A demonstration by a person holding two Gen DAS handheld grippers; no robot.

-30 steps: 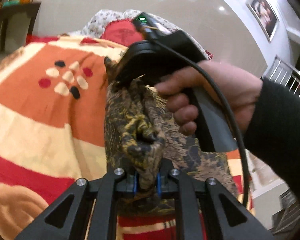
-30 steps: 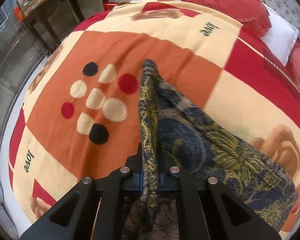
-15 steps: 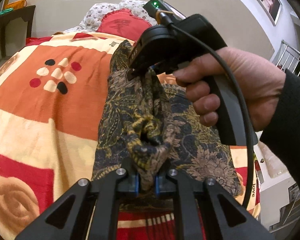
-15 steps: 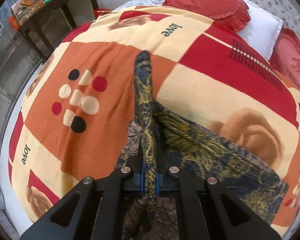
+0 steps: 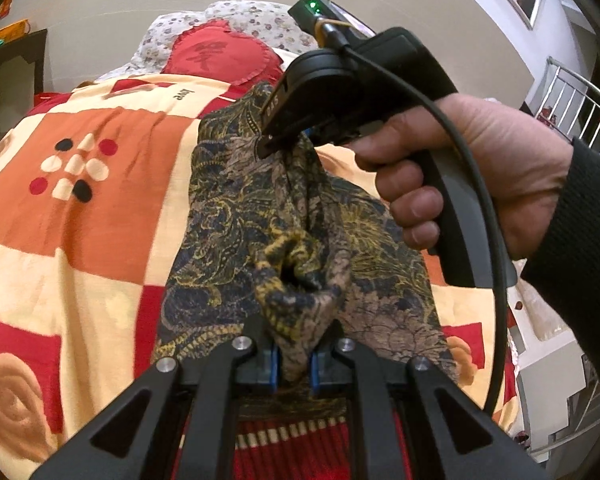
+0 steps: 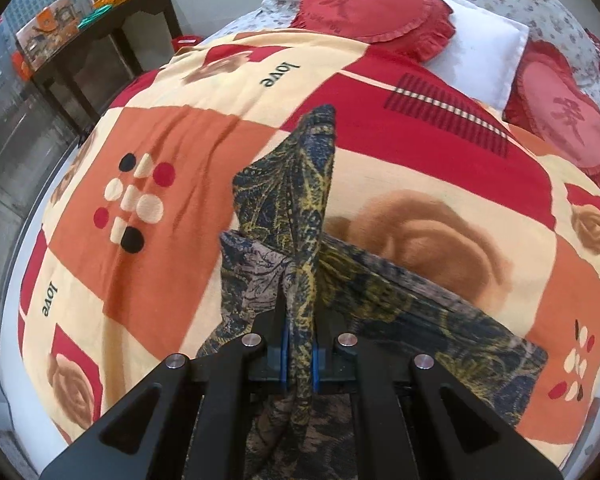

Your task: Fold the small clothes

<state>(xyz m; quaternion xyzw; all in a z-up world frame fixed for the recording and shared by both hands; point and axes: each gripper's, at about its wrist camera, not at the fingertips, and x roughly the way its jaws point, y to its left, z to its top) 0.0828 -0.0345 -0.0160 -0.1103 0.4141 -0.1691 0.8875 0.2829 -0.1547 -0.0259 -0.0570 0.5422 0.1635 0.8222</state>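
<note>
Between both grippers, bunched dark-and-gold paisley garment [image 5: 236, 240]

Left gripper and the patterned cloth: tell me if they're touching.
Touching. The left wrist view shows the left gripper with its blue pads shut on a bunched fold of the patterned cloth, fabric pinched between them with no gap.

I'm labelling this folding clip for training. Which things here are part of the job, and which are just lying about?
Part of the job:
patterned garment, bunched
left gripper, shut on it
right gripper, shut on it
blanket, the folding surface

Just lying about:
round red cushion
heart cushion
white pillow
dark side table
</note>
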